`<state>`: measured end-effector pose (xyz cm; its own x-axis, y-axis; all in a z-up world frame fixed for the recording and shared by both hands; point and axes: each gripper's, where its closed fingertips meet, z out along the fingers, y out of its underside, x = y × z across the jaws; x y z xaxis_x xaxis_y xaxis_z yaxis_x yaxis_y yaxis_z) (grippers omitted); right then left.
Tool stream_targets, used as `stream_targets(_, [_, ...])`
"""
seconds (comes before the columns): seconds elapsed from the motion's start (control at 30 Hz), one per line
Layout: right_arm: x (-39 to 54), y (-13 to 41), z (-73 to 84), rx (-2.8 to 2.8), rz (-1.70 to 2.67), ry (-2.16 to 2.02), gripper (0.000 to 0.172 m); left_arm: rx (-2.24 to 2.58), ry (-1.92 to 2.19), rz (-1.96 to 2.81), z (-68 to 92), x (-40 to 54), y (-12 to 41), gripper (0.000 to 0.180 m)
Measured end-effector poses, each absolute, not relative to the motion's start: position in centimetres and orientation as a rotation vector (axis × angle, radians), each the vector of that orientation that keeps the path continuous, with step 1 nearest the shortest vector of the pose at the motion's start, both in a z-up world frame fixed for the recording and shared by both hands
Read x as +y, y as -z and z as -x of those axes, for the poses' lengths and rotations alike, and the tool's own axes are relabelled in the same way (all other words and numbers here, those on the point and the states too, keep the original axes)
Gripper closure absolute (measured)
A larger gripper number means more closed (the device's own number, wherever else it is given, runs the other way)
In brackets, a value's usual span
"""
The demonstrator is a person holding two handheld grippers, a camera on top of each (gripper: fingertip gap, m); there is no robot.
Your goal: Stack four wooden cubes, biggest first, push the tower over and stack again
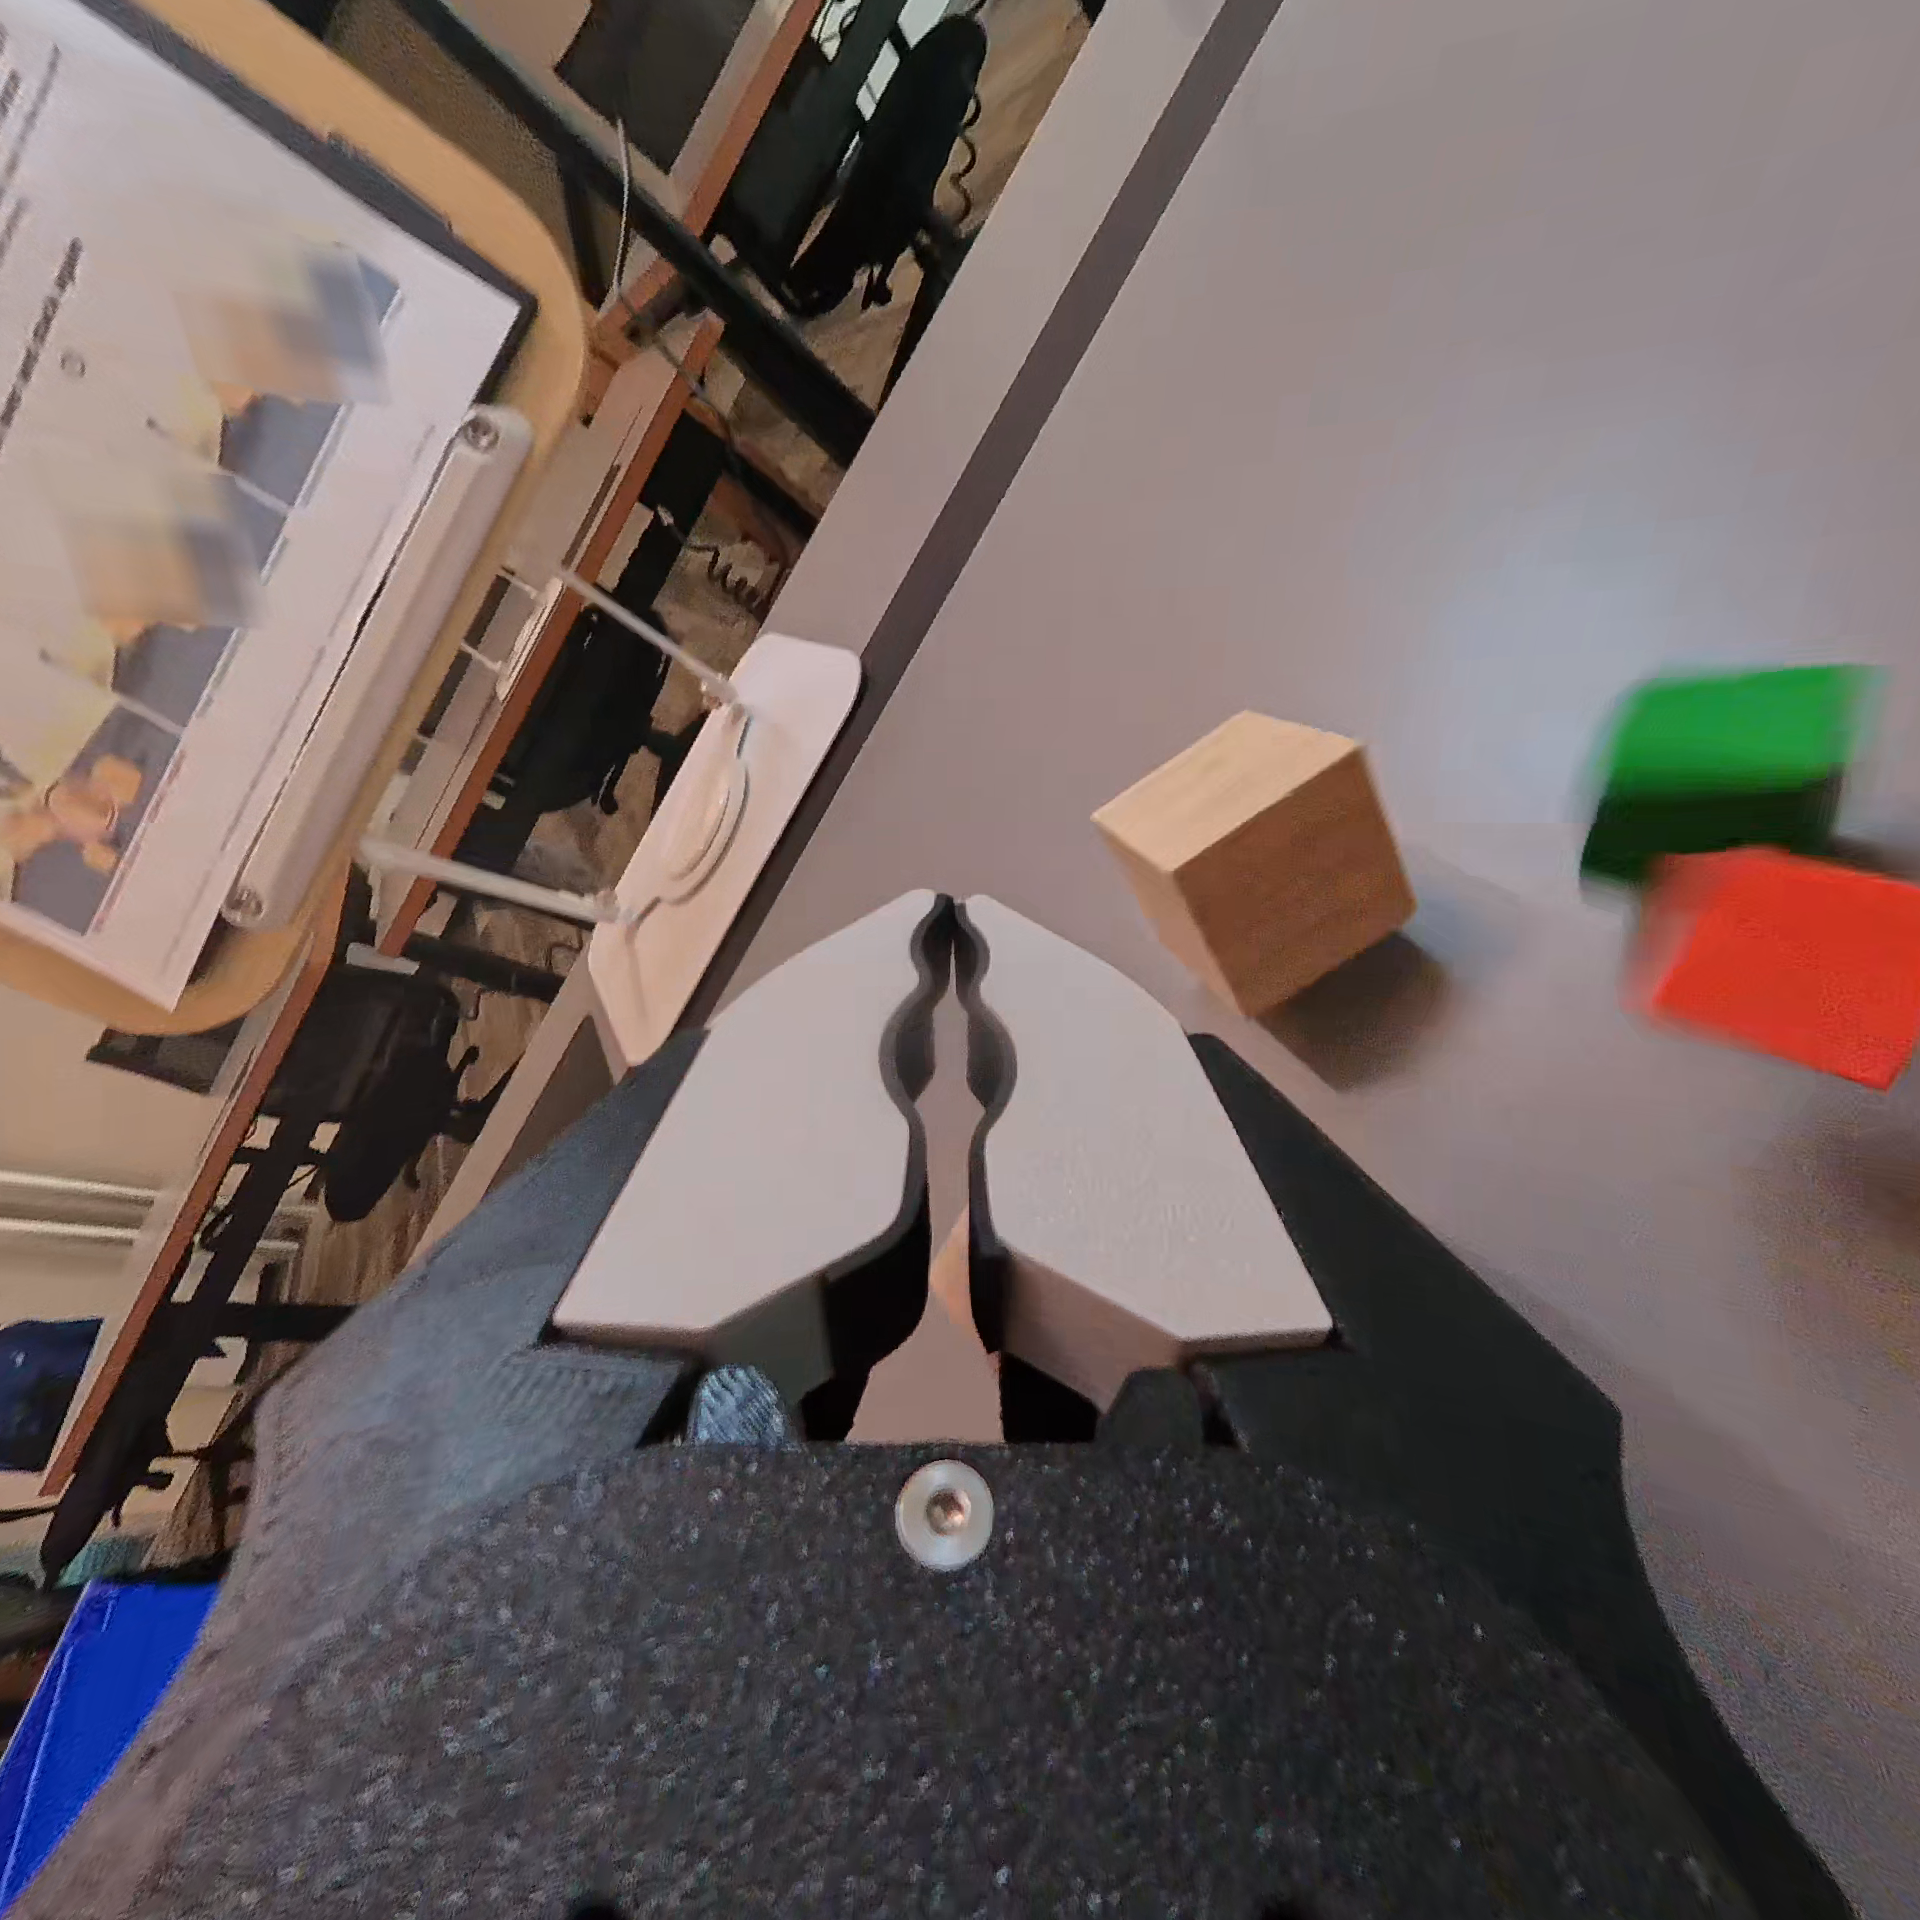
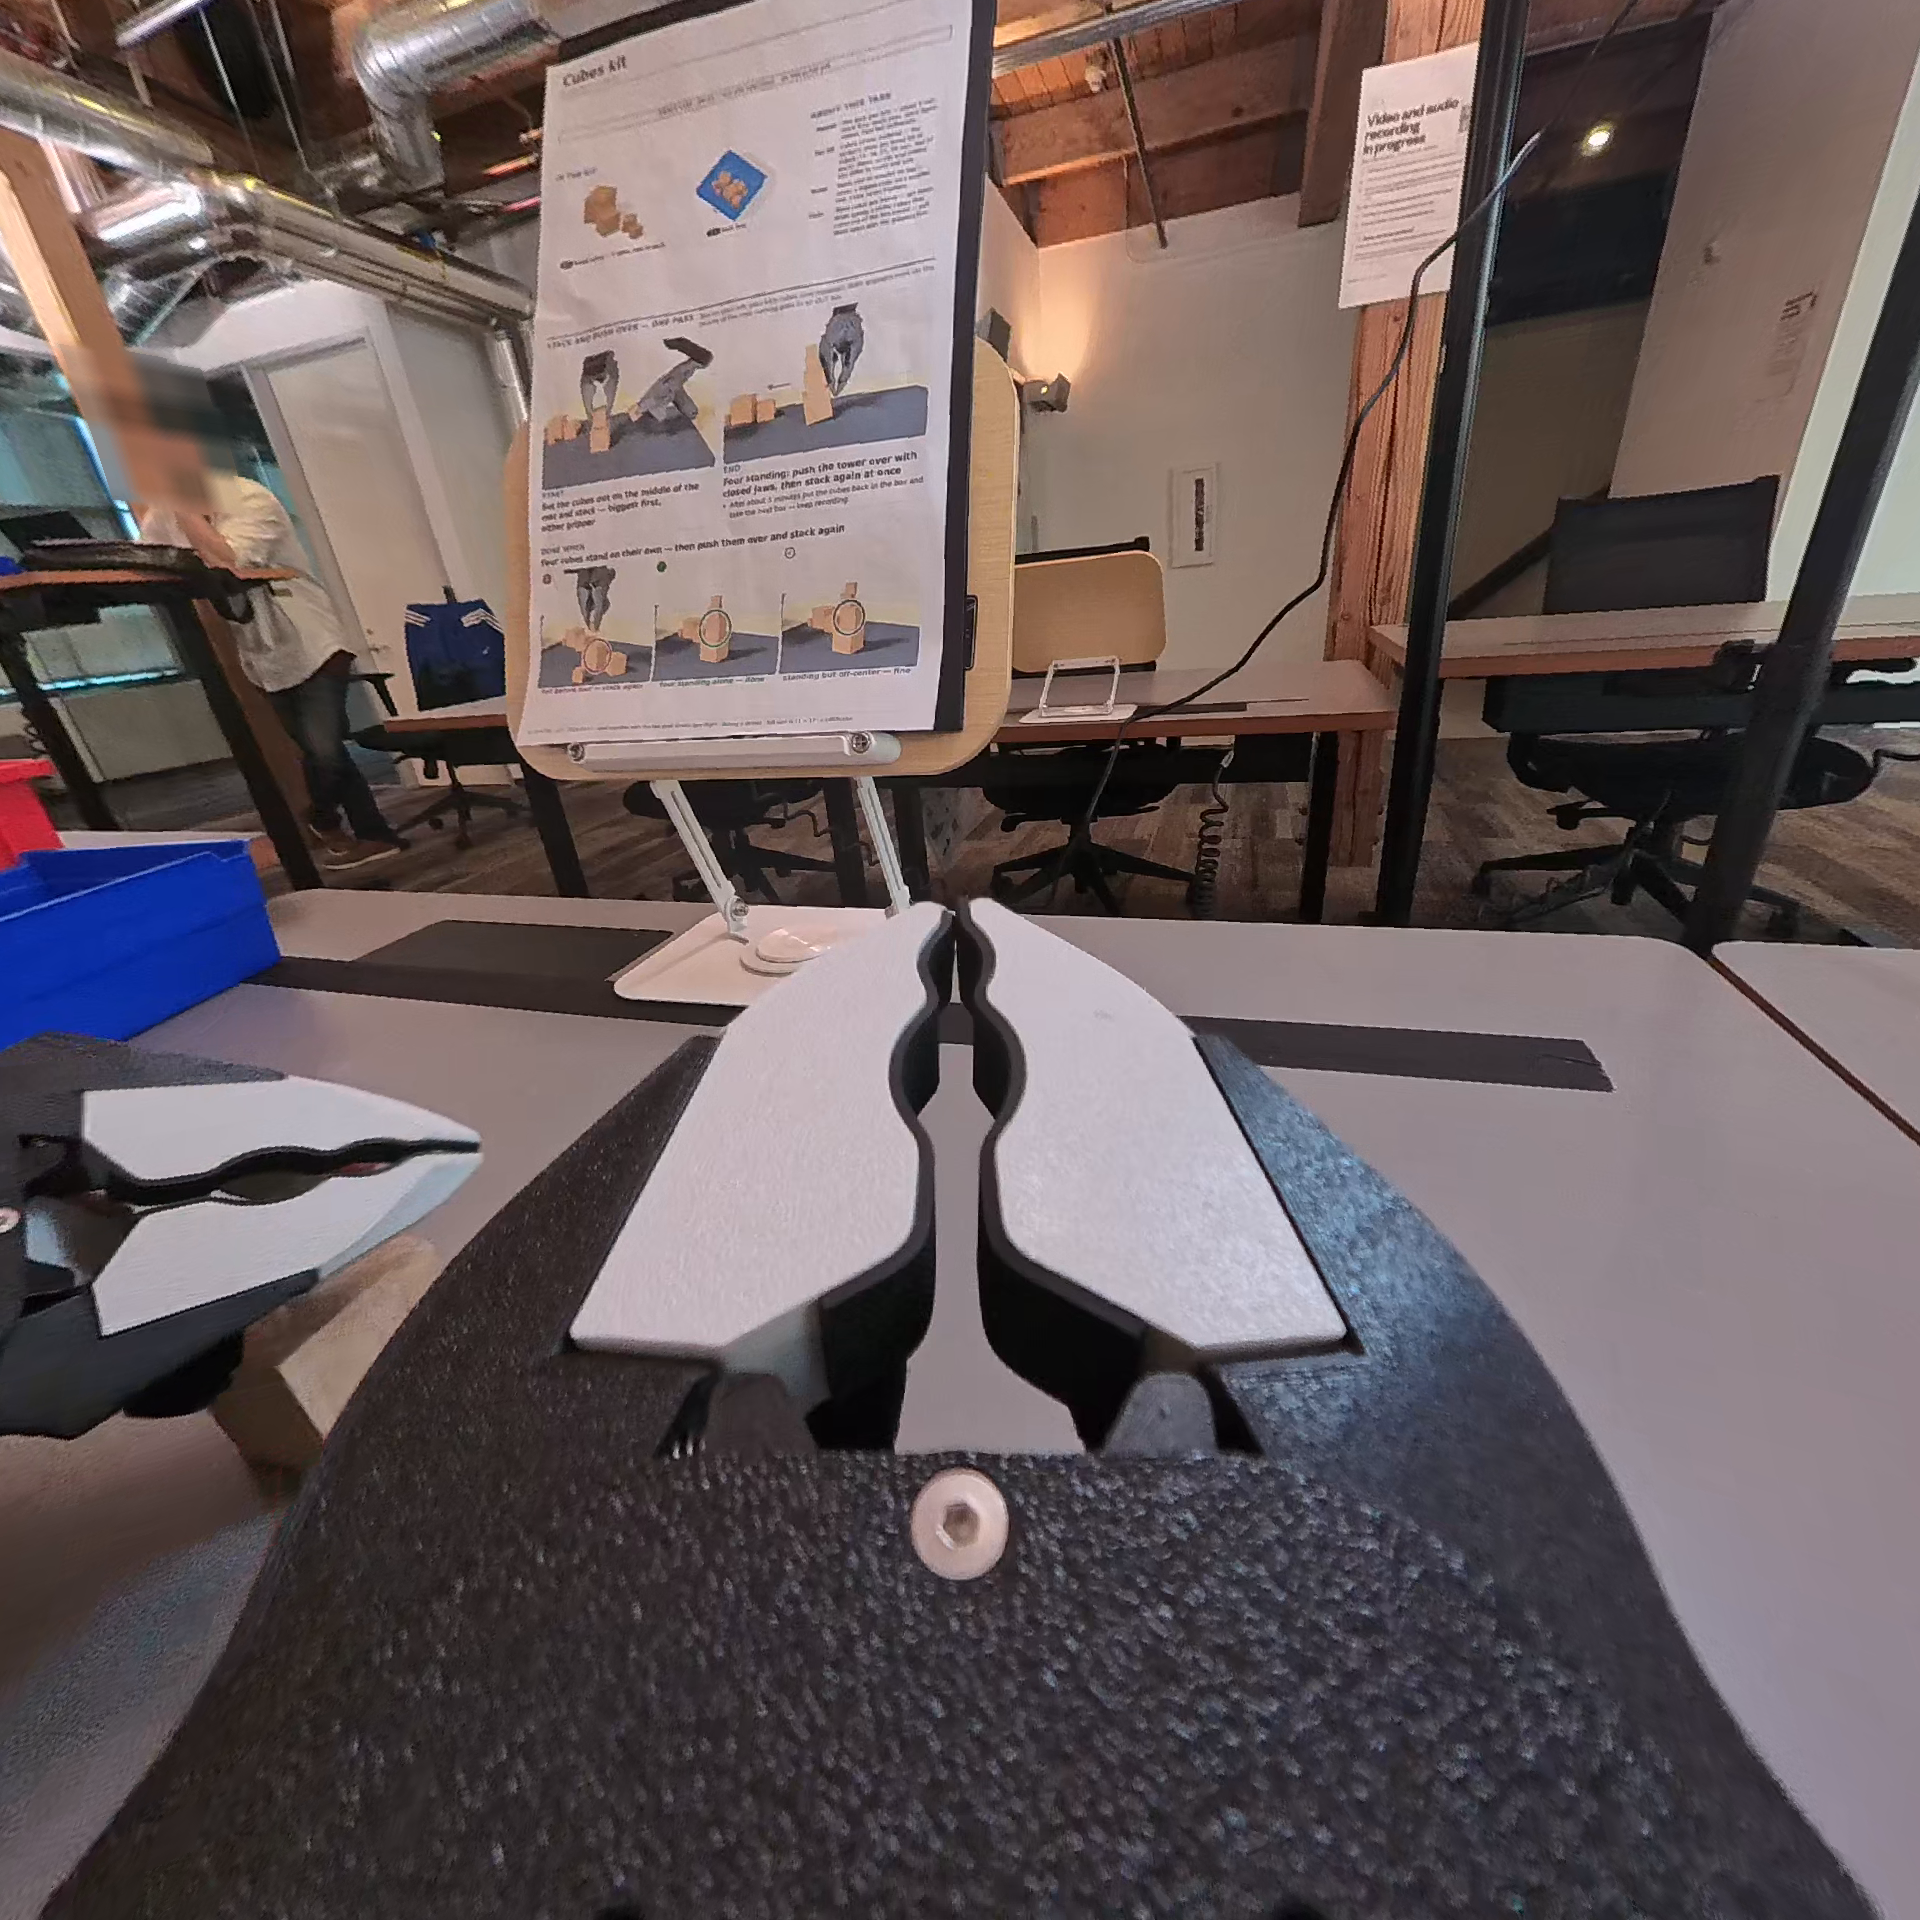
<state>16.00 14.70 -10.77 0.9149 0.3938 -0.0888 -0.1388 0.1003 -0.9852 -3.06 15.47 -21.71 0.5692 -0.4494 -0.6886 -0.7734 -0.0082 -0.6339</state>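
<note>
wooden cube (image 1: 1257, 857) resting tilted on the grey desk (image 1: 1507, 416), just ahead and to the right of the left gripper (image 1: 953, 914). that gripper's fingers (image 1: 810, 1101) are pressed together at the tips with nothing between them; the view is strongly rolled, so the gripper appears held at a slant over the desk. a second pale wooden block (image 2: 312, 1371) shows in the right wrist view, directly beneath the left gripper's body, and a sliver of wood shows behind the fingers in the left view; whether gripper and block touch cannot be told. farther right lie a green block (image 1: 1735, 764) and a red block (image 1: 1787, 961), touching or nearly so, both smeared by motion blur.

right gripper (image 2: 958, 920) held level above the desk, its fingers (image 2: 810, 1122) likewise together and bare, pointing toward the white base of a document stand (image 2: 686, 971). the stand carries a printed sheet (image 2: 748, 364) tilted toward the worker, presumably so it can be read from the seat. a strip of black tape (image 2: 1403, 1055) runs across the desk, and a blue bin (image 2: 125, 935) sits at the far left edge, away from the blocks. a person (image 2: 281, 623) stands in the background.
</note>
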Motion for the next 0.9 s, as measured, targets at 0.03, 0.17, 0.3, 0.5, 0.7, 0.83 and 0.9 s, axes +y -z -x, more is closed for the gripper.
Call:
stream_targets(0.03, [14.7,10.8,-16.0,-0.216,1.421,-0.400,0.172,1.044,-0.333,1.635,2.4,15.6,21.5,0.180])
stream_targets(0.17, [14.8,11.0,-15.8,-0.222,1.426,-0.407,0.172,1.010,-0.279,1.613,1.6,15.9,20.2,0.180])
stream_targets(0.3, [14.7,10.9,-15.5,-0.236,1.421,-0.412,0.172,0.868,-0.108,1.635,3.3,15.8,18.5,0.180])
stream_targets(0.5, [14.6,10.9,-15.1,-0.258,1.411,-0.423,0.172,0.531,0.236,1.586,9.2,16.4,14.2,0.180])
stream_targets(0.7, [14.5,11.4,-13.9,-0.317,1.412,-0.429,0.172,0.173,0.273,1.492,20.9,17.6,11.9,0.180])
stream_targets(0.83, [14.3,12.0,-12.6,-0.383,1.417,-0.444,0.172,0.110,0.235,1.472,26.0,17.9,13.2,0.180])
stream_targets(0.9, [14.0,12.5,-11.3,-0.445,1.423,-0.473,0.172,0.111,0.226,1.461,27.0,18.1,13.6,0.180])
